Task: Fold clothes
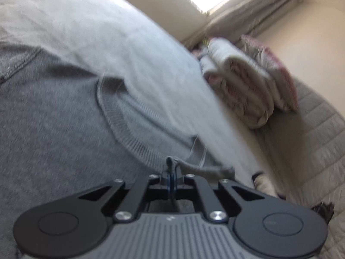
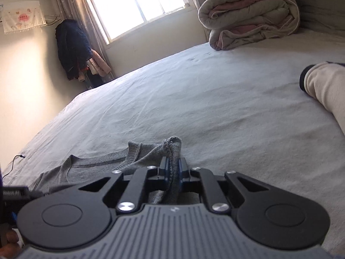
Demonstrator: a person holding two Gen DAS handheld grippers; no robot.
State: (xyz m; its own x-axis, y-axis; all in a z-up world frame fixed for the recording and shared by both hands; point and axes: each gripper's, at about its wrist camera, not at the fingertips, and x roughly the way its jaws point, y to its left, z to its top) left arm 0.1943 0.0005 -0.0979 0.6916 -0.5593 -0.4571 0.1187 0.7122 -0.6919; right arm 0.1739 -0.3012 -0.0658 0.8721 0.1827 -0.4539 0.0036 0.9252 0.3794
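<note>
A grey knit sweater (image 1: 54, 118) lies spread on the bed, its ribbed neckline (image 1: 120, 125) curving across the left wrist view. My left gripper (image 1: 171, 172) is shut on a thin edge of the sweater near the neckline, and a small fold of fabric sticks up past the blue pads. In the right wrist view the sweater (image 2: 94, 166) lies flat at lower left. My right gripper (image 2: 172, 166) is shut on a bunched fold of the sweater, which rises between the pads and runs back through the jaws.
The pale grey bedsheet (image 2: 194, 99) stretches ahead. A rolled quilt (image 2: 248, 17) lies at the far end of the bed near the window (image 2: 133, 6). A cream sleeve with a dark cuff (image 2: 323, 84) lies at right. Dark clothes (image 2: 71, 47) hang in the corner. A thin cable (image 2: 15, 161) lies at left.
</note>
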